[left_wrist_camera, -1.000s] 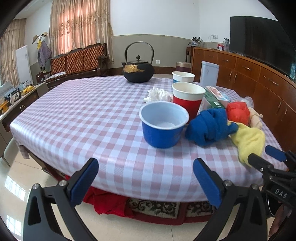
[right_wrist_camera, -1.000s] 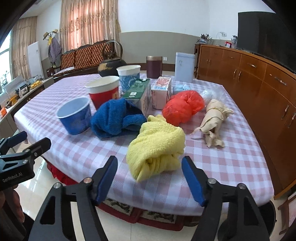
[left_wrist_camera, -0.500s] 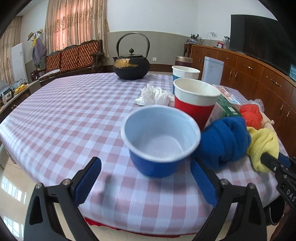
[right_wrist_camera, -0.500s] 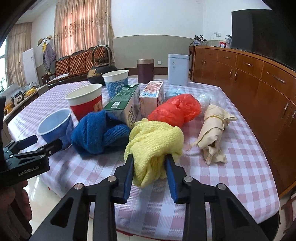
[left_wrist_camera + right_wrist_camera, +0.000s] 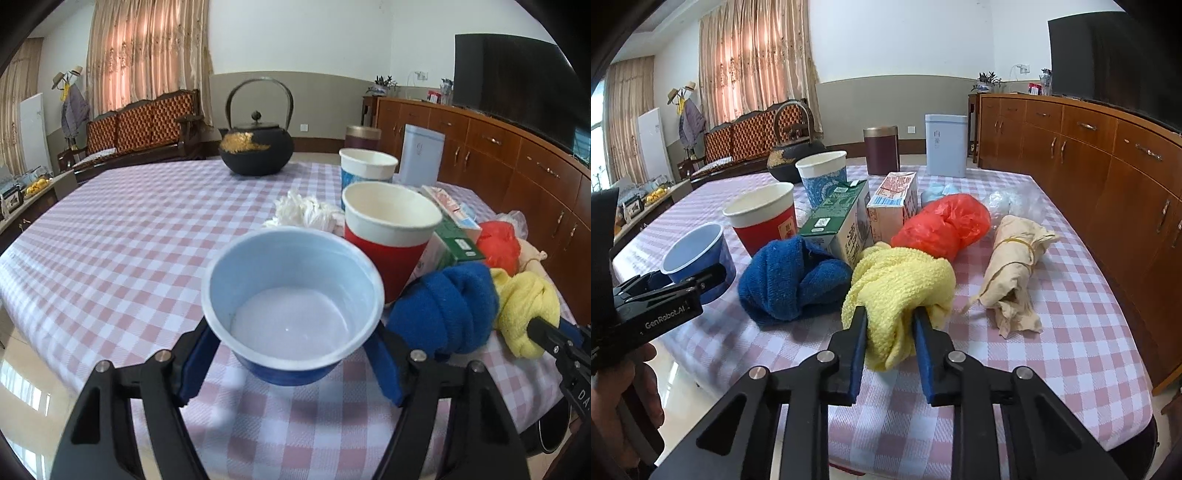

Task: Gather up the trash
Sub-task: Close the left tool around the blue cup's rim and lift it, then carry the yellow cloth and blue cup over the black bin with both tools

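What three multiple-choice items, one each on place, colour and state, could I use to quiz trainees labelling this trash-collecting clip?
1. Where does the folded blue terry cloth lie?
A. between the short blue plastic bowl and the crumpled yellow knit cloth
B. behind the black iron kettle
C. on the floor

2. What colour is the outside of the paper cup just behind the bowl?
A. green
B. red
C. black

3. How is the right gripper?
A. wide open
B. shut on nothing
C. shut on the yellow cloth

Answers: 1 A, the right wrist view shows it between them; 2 B, red wall below a white rim; 3 C, both pads press into the cloth.
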The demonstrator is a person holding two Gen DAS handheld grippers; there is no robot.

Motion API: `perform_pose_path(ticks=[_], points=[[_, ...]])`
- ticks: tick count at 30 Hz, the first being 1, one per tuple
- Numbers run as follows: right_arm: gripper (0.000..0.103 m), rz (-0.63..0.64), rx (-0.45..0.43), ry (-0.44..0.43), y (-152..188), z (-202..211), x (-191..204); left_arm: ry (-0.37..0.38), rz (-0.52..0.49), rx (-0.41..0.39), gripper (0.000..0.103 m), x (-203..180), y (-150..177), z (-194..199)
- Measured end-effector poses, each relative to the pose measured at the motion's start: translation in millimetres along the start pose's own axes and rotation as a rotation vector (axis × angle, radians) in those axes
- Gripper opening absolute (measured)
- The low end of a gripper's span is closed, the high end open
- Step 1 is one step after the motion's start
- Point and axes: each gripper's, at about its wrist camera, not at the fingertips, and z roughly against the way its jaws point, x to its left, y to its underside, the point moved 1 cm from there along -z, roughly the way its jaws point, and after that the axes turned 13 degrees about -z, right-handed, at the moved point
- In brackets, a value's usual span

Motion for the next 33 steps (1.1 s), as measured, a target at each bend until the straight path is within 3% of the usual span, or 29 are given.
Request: perform_pose_path(ticks=[2, 3, 10, 15, 23, 33], points=[[0.02, -0.001, -0.013, -0.007, 1.1, 8.1, 0.0, -0.002, -0.003, -0.002, 0.075, 1.0, 1.1, 7.2], [0.01, -0.003, -0.023, -0.012, 1.1, 14.2, -0.2, -0.001, -0.004, -0.007, 0.075, 0.6, 1.9, 13.5], [0.01, -0.033, -0.031, -0.04, -0.8, 34.6, -7.6, 0.014, -0.029, -0.018, 0.075, -9.1, -0.7, 38.0], [0.009, -0.036, -0.102, -0.045, -4.4, 65.1, -12.0, 0.041, -0.049, -0.044, 0.075, -21.7, -5.1, 59.5], [0.009, -0.065, -0.178, 0.045, -4.9, 117.6, -50.4, 0.123, -0.117, -0.087, 0.075, -66.9, -13.7, 88.6], [0.009, -0.155, -0.225, 0.2, 8.1, 179.1, -136.3, 0.274, -0.224, -0.124, 0.075, -154.0, -23.1, 108.3]])
